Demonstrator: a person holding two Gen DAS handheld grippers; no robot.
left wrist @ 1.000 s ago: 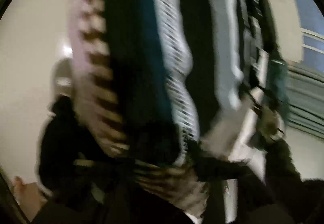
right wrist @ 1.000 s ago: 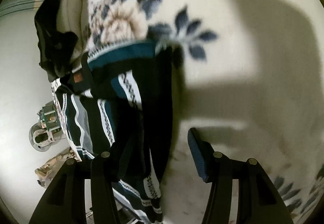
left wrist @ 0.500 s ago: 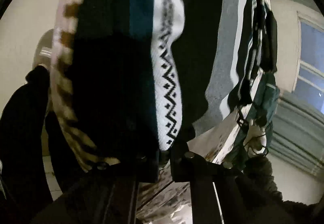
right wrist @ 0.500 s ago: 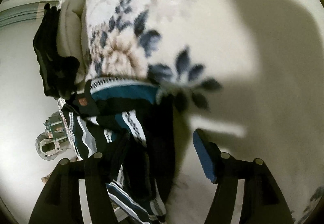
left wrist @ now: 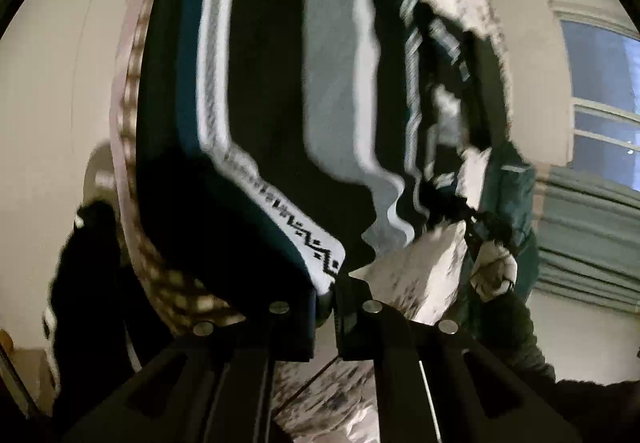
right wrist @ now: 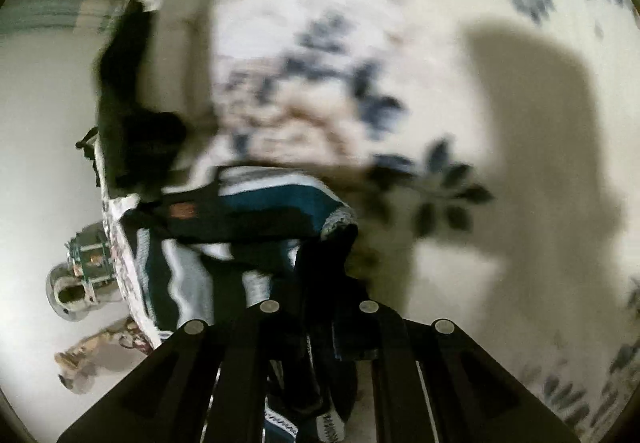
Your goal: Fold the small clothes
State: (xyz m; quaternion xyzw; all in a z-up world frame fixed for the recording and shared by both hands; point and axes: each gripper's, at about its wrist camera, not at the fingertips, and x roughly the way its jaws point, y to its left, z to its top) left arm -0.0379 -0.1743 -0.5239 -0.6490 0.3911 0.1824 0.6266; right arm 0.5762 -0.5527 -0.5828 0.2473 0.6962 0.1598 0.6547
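striped sweater [left wrist: 256, 123] is pinched by left gripper [left wrist: 326, 295] at 6 o'clock; right gripper [right wrist: 320, 323] is closing, apparently on its hem; folding barely begun.

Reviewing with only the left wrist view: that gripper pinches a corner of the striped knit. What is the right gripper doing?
Observer: The right gripper is closing its jaws, with a dark fold of the same striped knit between them.
Operator: What lies under the knit on that side?
Observer: A floral bedspread, pale with dark blue leaves.
Operator: Any other clothes nearby?
Observer: A black garment lies at the bedspread's edge, beyond the knit.
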